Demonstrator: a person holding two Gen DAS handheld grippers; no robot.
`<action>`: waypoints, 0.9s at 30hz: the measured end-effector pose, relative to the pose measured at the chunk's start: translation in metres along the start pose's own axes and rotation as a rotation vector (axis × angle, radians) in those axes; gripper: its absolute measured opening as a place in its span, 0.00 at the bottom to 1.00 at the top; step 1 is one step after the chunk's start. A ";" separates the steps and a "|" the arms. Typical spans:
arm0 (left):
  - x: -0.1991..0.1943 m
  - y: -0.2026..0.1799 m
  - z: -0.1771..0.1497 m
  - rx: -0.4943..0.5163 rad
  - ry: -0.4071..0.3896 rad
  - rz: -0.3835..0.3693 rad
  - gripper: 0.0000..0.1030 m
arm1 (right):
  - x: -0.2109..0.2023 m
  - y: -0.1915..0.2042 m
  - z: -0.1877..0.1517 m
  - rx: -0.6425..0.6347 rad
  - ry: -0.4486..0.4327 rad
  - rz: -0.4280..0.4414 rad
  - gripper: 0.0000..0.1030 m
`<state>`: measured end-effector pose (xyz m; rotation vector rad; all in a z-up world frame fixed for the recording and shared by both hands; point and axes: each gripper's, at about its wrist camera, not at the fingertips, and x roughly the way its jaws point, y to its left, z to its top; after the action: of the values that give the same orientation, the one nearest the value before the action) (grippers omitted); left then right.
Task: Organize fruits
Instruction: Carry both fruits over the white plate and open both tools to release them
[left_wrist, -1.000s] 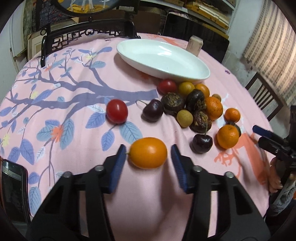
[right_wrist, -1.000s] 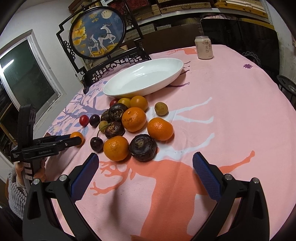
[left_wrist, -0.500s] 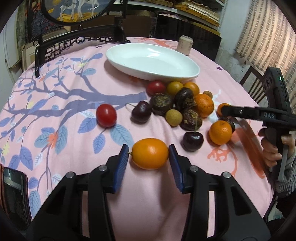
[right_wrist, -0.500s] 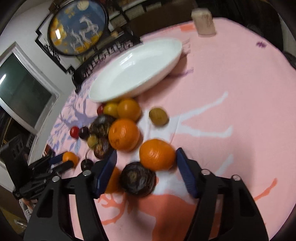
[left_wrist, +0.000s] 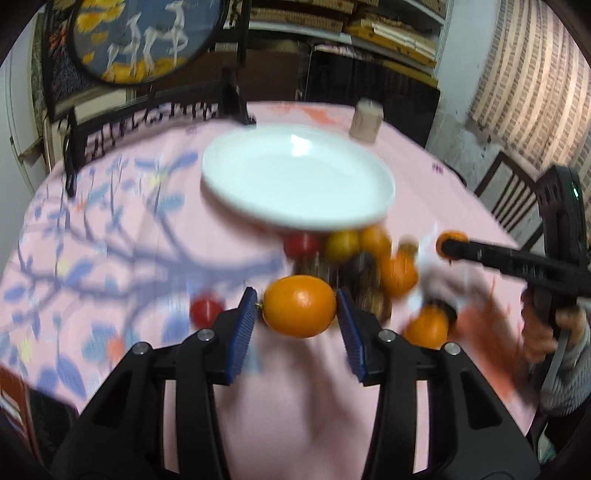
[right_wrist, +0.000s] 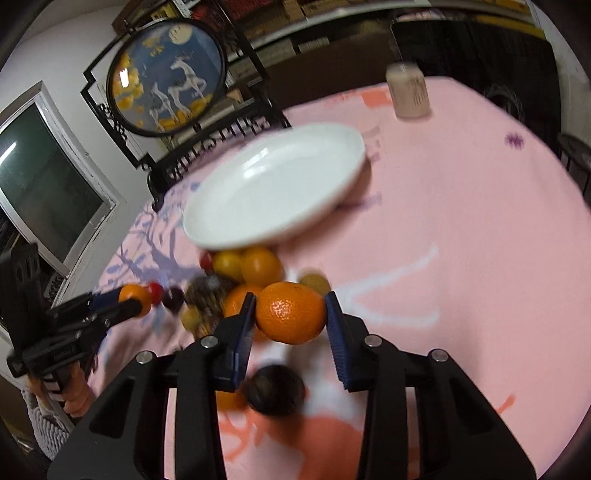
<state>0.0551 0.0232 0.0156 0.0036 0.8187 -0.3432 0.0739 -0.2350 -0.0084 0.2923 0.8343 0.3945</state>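
Note:
My left gripper (left_wrist: 297, 314) is shut on a smooth oval orange fruit (left_wrist: 300, 306) and holds it above the pink tablecloth, short of the white oval plate (left_wrist: 295, 177). My right gripper (right_wrist: 290, 314) is shut on a mandarin (right_wrist: 291, 312), lifted above the fruit pile (right_wrist: 243, 269). The plate (right_wrist: 273, 184) holds nothing. In the left wrist view the right gripper (left_wrist: 448, 245) comes in from the right with its mandarin. In the right wrist view the left gripper (right_wrist: 133, 299) shows at the left with its fruit. Both views are motion-blurred.
A pile of mandarins, dark fruits, yellow and red fruits (left_wrist: 354, 258) lies on the cloth just in front of the plate. A red fruit (left_wrist: 205, 310) lies apart to the left. A can (right_wrist: 408, 90) stands behind the plate. A framed round screen (left_wrist: 140, 37) stands at the back edge.
Both grippers have closed on their fruits and lifted them off the cloth, moving toward the plate. The right gripper took the mandarin out of the pile.

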 end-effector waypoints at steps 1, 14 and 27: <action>0.005 -0.002 0.017 0.000 -0.011 -0.003 0.44 | 0.001 0.004 0.008 -0.006 -0.012 -0.001 0.37; 0.111 0.010 0.093 -0.056 0.062 0.054 0.48 | 0.090 0.001 0.083 0.028 0.012 -0.032 0.39; 0.056 0.046 0.075 -0.143 -0.040 0.082 0.65 | 0.055 0.005 0.062 -0.053 -0.073 -0.083 0.52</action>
<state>0.1580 0.0401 0.0214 -0.1030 0.7999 -0.2061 0.1535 -0.2115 -0.0032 0.2205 0.7603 0.3256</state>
